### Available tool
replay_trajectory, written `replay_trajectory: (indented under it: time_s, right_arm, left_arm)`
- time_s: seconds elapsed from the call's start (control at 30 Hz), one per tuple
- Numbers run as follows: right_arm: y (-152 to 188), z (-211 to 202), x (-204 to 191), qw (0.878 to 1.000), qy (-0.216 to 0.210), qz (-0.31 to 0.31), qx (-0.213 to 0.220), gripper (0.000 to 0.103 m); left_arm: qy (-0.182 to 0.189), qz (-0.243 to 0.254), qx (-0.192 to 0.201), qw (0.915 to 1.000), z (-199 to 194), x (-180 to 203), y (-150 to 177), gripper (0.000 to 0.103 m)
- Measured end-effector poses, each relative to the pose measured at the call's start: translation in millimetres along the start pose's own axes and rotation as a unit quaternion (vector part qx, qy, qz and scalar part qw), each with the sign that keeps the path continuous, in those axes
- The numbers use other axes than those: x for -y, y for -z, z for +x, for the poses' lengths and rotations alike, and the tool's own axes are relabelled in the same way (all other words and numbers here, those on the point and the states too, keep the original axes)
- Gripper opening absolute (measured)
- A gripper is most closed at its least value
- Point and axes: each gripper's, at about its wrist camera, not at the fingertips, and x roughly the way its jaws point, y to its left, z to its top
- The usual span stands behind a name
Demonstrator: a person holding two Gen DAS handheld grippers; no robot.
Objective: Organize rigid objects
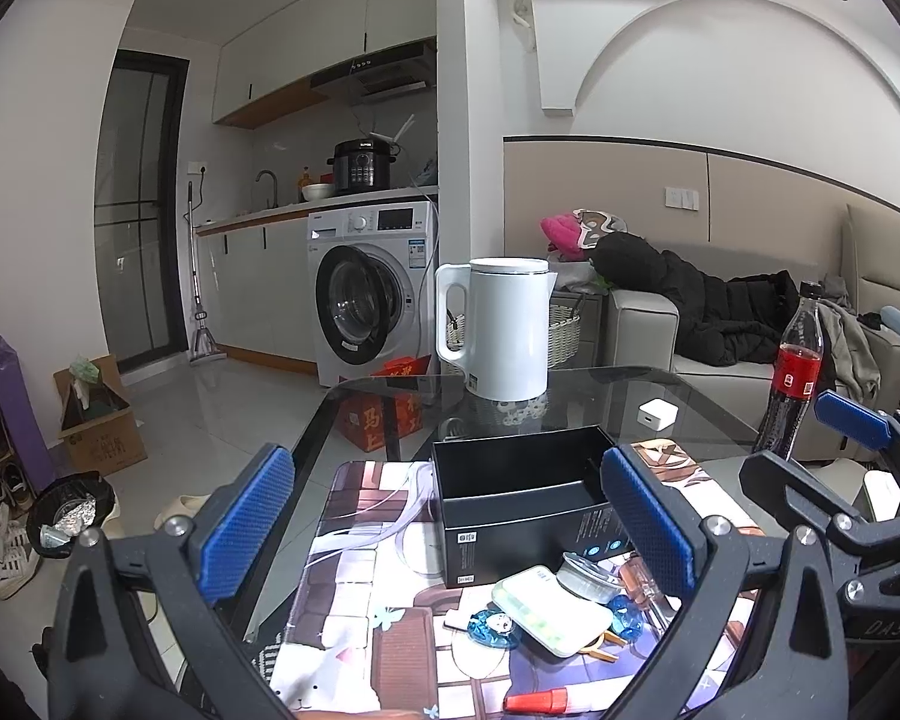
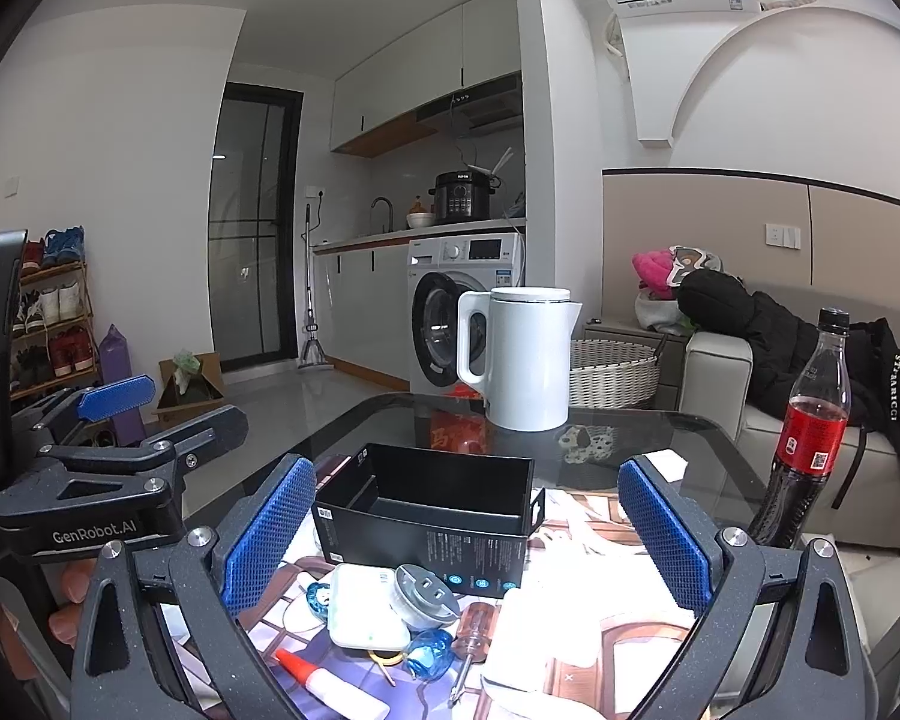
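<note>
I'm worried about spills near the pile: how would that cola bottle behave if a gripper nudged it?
The cola bottle stands tall and narrow, so it probably tips easily. It looks partly full, making it fairly heavy low down. On the smooth glass table it may slide first.

The table (image 2: 660, 420) is glossy dark glass, and the black box (image 2: 426, 516) looks like matt cardboard. The kettle (image 2: 525, 357) is smooth white plastic; the basket (image 2: 612, 375) is woven.

Cool, dim indoor light filling both views, heavy fisheye bending walls and darkening the corners, glass counter (image 1: 600, 396) reflecting the white kettle (image 1: 504, 330), glare washing out white paper (image 2: 576, 606), near edges softening slightly
</note>
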Motion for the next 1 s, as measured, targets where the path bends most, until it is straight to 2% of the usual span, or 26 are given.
replay_trajectory:
  time_s: [1.0]
  right_arm:
    - [2.5,0.7,-1.1,1.0,-0.003,-0.002,-0.005,0.103]
  left_arm:
    - [0.005,-0.002,0.001,1.0,-1.3,0.5,-1.9,0.103]
